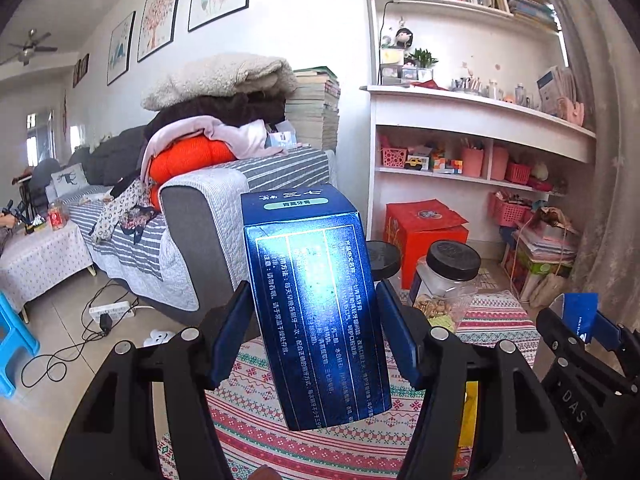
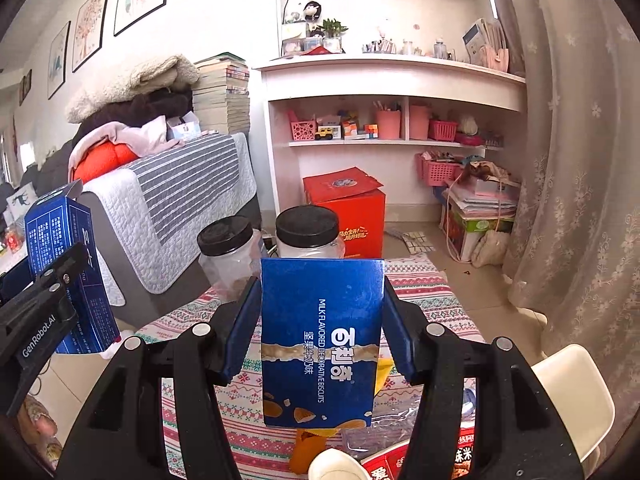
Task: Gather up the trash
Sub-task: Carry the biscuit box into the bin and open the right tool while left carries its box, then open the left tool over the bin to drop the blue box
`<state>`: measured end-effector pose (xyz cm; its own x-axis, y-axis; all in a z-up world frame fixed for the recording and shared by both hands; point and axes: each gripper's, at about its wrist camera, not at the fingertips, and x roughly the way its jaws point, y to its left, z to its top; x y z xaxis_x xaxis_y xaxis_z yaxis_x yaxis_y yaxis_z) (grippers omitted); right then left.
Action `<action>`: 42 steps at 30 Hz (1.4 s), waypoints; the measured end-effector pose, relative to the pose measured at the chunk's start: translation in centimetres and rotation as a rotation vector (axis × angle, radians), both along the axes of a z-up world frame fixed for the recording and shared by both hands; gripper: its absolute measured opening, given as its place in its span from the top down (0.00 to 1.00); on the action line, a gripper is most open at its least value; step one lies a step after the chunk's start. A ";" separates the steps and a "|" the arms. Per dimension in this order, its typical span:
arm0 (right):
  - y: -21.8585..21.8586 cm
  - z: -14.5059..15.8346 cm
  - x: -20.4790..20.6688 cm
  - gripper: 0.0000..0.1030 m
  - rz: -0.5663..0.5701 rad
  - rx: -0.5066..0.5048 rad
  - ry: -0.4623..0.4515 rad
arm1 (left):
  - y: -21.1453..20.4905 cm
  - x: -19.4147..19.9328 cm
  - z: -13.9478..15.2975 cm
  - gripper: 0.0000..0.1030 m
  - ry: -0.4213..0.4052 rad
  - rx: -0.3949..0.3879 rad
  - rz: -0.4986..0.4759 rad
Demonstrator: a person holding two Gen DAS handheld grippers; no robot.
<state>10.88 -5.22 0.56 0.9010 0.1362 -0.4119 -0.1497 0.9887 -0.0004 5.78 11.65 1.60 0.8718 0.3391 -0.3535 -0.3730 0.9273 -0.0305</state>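
— Two grippers, both loaded?
— Yes. Left gripper (image 1: 314, 320) clamps a dark blue box (image 1: 316, 304); right gripper (image 2: 322, 320) clamps a biscuit box (image 2: 320, 344).
— Where?
— Raised over the patterned tablecloth (image 2: 432, 300), jars (image 2: 308, 232) just beyond.

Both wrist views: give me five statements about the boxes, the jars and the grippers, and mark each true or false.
1. The left gripper holds a dark blue box between its fingers. True.
2. The right gripper is empty. False: it grips a blue biscuit box.
3. Both plastic jars have black lids. True.
4. The red carton stands on the sofa. False: it sits on the floor by the white shelf unit.
5. The patterned tablecloth is plain white. False: it carries red, green and white bands.
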 end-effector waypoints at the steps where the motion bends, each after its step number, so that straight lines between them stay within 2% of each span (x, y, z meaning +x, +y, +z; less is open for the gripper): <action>1: -0.3 0.2 -0.2 0.47 -0.005 0.002 -0.006 | -0.4 0.0 0.2 0.40 -0.008 0.009 -0.002; 10: -2.9 2.1 -1.6 0.47 -0.058 -0.007 -0.067 | -4.3 -0.4 1.3 0.40 -0.049 0.027 -0.059; 20: -8.5 4.0 -3.2 0.47 -0.172 -0.008 -0.103 | -8.6 -0.7 1.9 0.40 -0.073 0.044 -0.136; 28: -13.9 4.3 -4.2 0.47 -0.275 -0.013 -0.098 | -13.1 -0.9 2.2 0.40 -0.083 0.058 -0.211; 35: -20.8 3.1 -3.8 0.47 -0.427 -0.008 -0.020 | -16.5 -1.1 2.3 0.40 -0.084 0.080 -0.271; 37: -23.1 2.4 -3.6 0.42 -0.475 0.005 0.019 | -17.5 -1.1 2.2 0.40 -0.081 0.085 -0.286; 39: -25.0 1.9 -3.5 0.25 -0.512 0.023 0.056 | -18.5 -1.1 2.2 0.40 -0.079 0.085 -0.305; 42: -27.6 1.7 -4.2 0.12 -0.567 0.055 0.072 | -20.3 -1.2 2.0 0.40 -0.075 0.094 -0.338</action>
